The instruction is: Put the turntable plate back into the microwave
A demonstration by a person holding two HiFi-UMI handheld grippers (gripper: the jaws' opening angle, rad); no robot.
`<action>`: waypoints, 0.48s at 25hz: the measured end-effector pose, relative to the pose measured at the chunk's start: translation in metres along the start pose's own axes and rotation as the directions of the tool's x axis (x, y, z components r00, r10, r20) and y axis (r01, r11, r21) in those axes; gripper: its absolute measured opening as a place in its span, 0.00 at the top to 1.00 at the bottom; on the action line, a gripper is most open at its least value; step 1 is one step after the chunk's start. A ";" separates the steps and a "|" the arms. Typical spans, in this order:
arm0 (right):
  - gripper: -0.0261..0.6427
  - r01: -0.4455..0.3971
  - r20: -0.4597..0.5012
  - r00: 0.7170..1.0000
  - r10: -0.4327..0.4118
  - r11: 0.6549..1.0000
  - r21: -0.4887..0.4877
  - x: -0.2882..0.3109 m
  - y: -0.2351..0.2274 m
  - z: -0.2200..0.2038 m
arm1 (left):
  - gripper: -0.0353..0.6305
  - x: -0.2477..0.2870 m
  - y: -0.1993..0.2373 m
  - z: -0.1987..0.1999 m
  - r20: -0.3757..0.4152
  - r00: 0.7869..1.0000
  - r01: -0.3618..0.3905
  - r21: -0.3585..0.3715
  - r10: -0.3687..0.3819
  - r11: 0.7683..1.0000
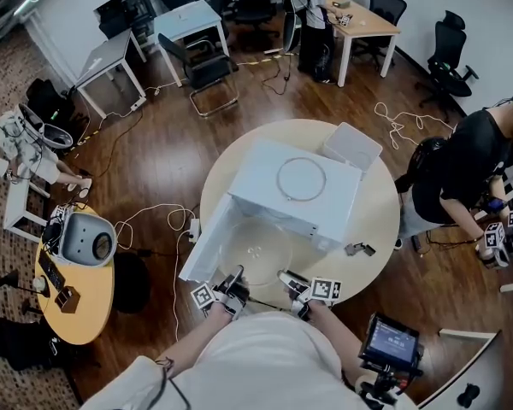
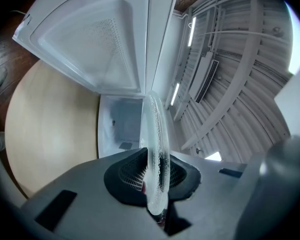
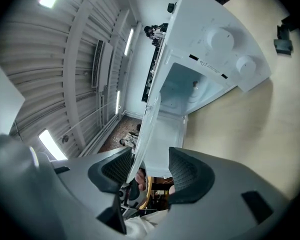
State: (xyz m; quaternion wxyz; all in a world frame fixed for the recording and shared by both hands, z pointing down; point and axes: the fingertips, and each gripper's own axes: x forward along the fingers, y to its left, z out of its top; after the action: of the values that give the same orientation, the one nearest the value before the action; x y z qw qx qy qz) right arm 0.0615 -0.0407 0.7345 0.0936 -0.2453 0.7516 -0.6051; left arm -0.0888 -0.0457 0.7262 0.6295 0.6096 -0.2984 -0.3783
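Turntable plate [image 1: 256,250] is held off the round surface [image 1: 385,220], just in front of the open microwave [image 1: 295,190], between the two tools at its near rim. The left tool [image 1: 236,275] is clamped shut on the plate rim: in the left gripper view the glass [image 2: 155,149] is seen edge-on, pinched between the pads of the tool [image 2: 157,179]. The right tool [image 1: 287,277] is open: in the right gripper view the jaws of the tool [image 3: 151,170] stand apart with the plate edge [image 3: 149,129] between them. The edge is laid against the left pad [image 3: 119,168], and a clear gap is left to the right pad [image 3: 186,173]. So the plate is gripped by the left tool only. The microwave door [image 1: 207,246] is swung out to the near left, and the cavity [image 2: 121,124] is exposed behind the plate. The plate's far rim is at the cavity mouth; whether it is past the threshold cannot be told. Two knobs [image 3: 221,39] are seen on the panel right of the cavity. A thin ring [image 1: 301,179] is laid on top of the microwave. A white box [image 1: 352,148] is set at the far right of the surface, touching or just beside the microwave. A small black item [image 1: 359,248] is placed on the surface to the right of the microwave, apart from it. A person [image 1: 462,169] in black is seated off to the right, well clear of the surface.
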 end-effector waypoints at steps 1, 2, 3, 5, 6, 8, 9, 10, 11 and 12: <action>0.64 -0.010 -0.006 1.000 0.010 1.000 0.002 0.002 0.002 -0.001 | 0.89 0.002 -0.001 0.000 0.001 1.000 0.002 -0.002 -0.002 1.000; 0.64 -0.017 -0.012 1.000 0.017 1.000 -0.001 0.003 0.004 -0.001 | 0.89 0.003 -0.002 0.000 0.003 1.000 0.003 -0.003 -0.003 1.000; 0.64 -0.022 -0.017 1.000 0.022 1.000 -0.006 0.004 0.006 -0.002 | 0.89 0.004 -0.002 0.000 0.005 1.000 0.002 -0.004 -0.002 1.000; 0.64 -0.027 -0.022 0.999 0.027 1.000 -0.010 0.005 0.009 -0.002 | 0.89 0.006 -0.004 0.000 0.005 1.000 0.004 -0.005 -0.004 1.000; 0.64 -0.029 -0.023 0.999 0.029 1.000 -0.010 0.005 0.010 -0.003 | 0.89 0.006 -0.005 0.000 0.005 1.000 0.005 -0.006 -0.005 1.000; 0.64 -0.035 -0.031 0.999 0.035 0.999 -0.006 0.006 0.013 -0.005 | 0.89 0.005 -0.007 0.000 0.003 1.000 0.006 -0.004 -0.006 1.000; 0.64 -0.037 -0.036 0.999 0.036 0.999 -0.002 0.007 0.014 -0.007 | 0.89 0.005 -0.007 0.000 0.002 1.000 0.006 -0.002 -0.006 1.000; 0.64 -0.037 -0.040 0.998 0.037 0.999 0.000 0.007 0.015 -0.008 | 0.89 0.005 -0.007 0.000 0.001 1.000 0.007 -0.002 -0.007 1.000; 0.64 -0.039 -0.043 0.998 0.039 0.999 0.001 0.007 0.015 -0.009 | 0.89 0.006 -0.008 -0.001 0.001 1.000 0.009 -0.003 -0.009 1.000; 0.64 -0.040 -0.045 0.998 0.040 0.999 0.002 0.007 0.015 -0.010 | 0.89 0.007 -0.009 -0.001 0.001 1.000 0.011 -0.005 -0.011 1.000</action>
State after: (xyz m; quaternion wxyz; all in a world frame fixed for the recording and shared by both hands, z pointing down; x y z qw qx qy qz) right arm 0.0468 -0.0330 0.7237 0.0891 -0.2165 0.7579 -0.6088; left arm -0.0851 -0.0506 0.7165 0.6287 0.6094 -0.2943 -0.3830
